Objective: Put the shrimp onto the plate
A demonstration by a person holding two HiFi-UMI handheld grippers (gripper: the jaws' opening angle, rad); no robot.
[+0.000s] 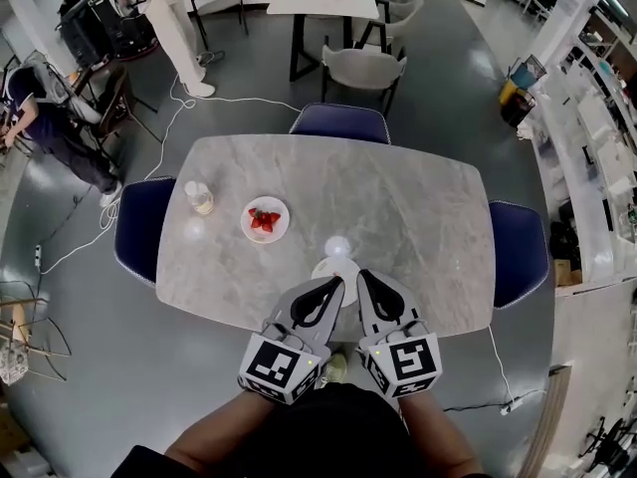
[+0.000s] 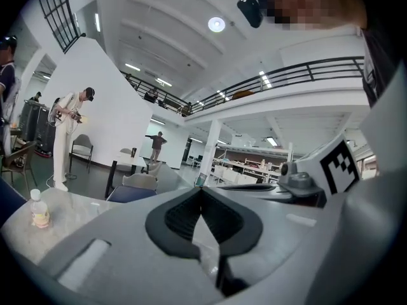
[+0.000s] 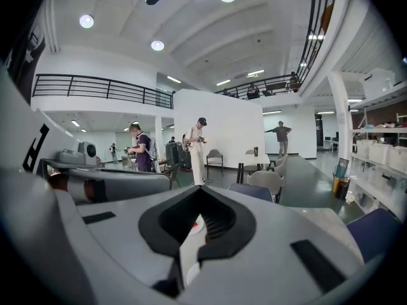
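Observation:
Several red shrimp (image 1: 265, 219) lie on a small white plate (image 1: 251, 229) left of the marble table's middle. A second white plate (image 1: 321, 266) sits at the near edge, mostly hidden behind my two grippers. My left gripper (image 1: 336, 283) and right gripper (image 1: 362, 275) hover side by side over it, both shut with nothing between the jaws. In the left gripper view the left gripper (image 2: 202, 192) has its tips together. In the right gripper view the right gripper (image 3: 200, 189) is closed too, and a bit of the shrimp (image 3: 199, 220) shows through the gap behind its tips.
A small bottle (image 1: 199, 197) stands on the table's left side, also the bottle (image 2: 39, 210) in the left gripper view. Blue chairs stand at the far side (image 1: 339, 122), left (image 1: 139, 229) and right (image 1: 520, 252). People and cables are on the floor at far left.

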